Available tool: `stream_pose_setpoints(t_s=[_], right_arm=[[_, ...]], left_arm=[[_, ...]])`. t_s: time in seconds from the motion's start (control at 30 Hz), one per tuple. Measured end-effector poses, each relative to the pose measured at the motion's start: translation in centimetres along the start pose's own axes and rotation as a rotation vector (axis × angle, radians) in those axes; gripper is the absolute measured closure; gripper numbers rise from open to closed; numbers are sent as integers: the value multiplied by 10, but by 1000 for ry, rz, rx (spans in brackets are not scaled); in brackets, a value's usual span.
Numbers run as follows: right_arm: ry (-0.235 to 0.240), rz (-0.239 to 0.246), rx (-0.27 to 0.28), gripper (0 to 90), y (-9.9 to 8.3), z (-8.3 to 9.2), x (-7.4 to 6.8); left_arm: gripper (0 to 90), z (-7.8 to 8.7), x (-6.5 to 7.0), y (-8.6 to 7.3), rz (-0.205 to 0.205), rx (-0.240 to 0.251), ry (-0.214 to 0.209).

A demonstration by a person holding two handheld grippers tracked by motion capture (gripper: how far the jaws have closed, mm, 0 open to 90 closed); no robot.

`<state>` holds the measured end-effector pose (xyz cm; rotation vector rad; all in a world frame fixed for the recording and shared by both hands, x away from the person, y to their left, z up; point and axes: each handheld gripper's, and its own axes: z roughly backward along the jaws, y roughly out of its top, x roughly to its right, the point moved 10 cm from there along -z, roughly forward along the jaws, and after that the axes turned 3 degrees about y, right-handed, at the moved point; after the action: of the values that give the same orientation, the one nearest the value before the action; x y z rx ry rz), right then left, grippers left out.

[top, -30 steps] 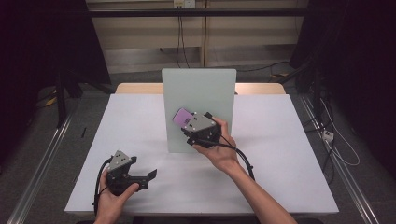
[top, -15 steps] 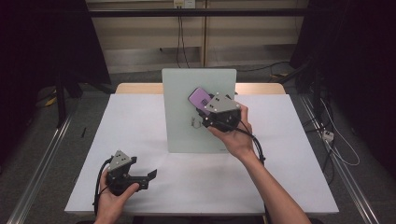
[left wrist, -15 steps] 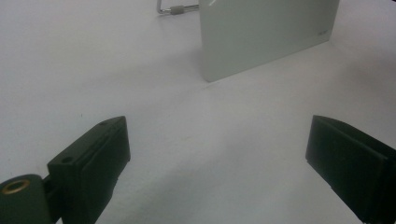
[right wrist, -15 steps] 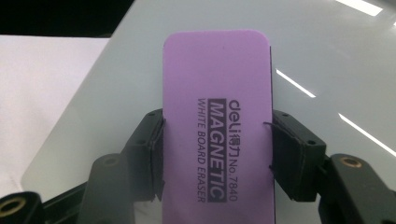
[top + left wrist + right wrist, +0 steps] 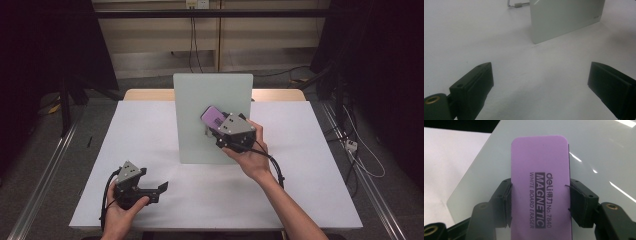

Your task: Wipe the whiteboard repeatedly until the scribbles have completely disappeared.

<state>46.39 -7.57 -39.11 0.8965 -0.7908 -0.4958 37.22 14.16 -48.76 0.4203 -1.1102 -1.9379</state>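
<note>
I take the upright whiteboard panel (image 5: pixel 200 100) as my landmark; it stands toward the far middle of the white table (image 5: pixel 310 190), pale grey-green and glossy. My right gripper (image 5: pixel 216 121) is up against the panel's near face, toward its right half and about mid-height; its jaws are clamped on the two long sides of a purple magnetic whiteboard eraser (image 5: pixel 540 182), which stands between the pads with its printed face toward the gripper's camera; in the right gripper view the eraser lies over the panel's surface (image 5: pixel 599 150), though I cannot tell whether its far side is touching the board. In the high view the eraser (image 5: pixel 213 116) pokes out past the gripper toward the panel's upper left. My right hand (image 5: pixel 250 155) is just in front of the panel's lower right part. My left gripper (image 5: pixel 159 189) is well apart from the panel, down by the table's near left edge, held low in my left hand (image 5: pixel 122 207); its jaws stand wide with nothing between them, only bare tabletop; in the left gripper view the panel's lower corner (image 5: pixel 564 20) sits ahead, with a thin metal stand leg (image 5: pixel 517 5) beside it.
</note>
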Motion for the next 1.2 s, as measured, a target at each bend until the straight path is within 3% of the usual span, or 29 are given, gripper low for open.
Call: stream_pose_setpoints(t_s=[0.33,0.4,0.5,0.57,0.73,0.9,1.0,1.2], right_arm=[[106,3,-45,416,-25,-12,-38],[116,12,-53,416,-26,-13,-41],[136,-24,-45,415,-25,-12,-38],[116,-20,-36,415,-22,-8,-29],[49,-78,13,415,-11,7,4],[-9,-76,33,415,4,14,27],[-34,-51,31,415,6,12,26],[-32,-3,-20,415,4,2,7]], left_arm=[[64,1,1,0,-9,-4,-4],[64,1,1,0,-11,-5,-5],[64,1,0,-1,-3,-5,-6],[64,1,-1,-1,-4,-5,-7],[64,0,0,-1,-2,-5,-4],[64,-3,2,-1,-10,-14,-8],[64,-3,1,-1,-3,-11,-9],[64,-2,2,0,-5,-3,-9]])
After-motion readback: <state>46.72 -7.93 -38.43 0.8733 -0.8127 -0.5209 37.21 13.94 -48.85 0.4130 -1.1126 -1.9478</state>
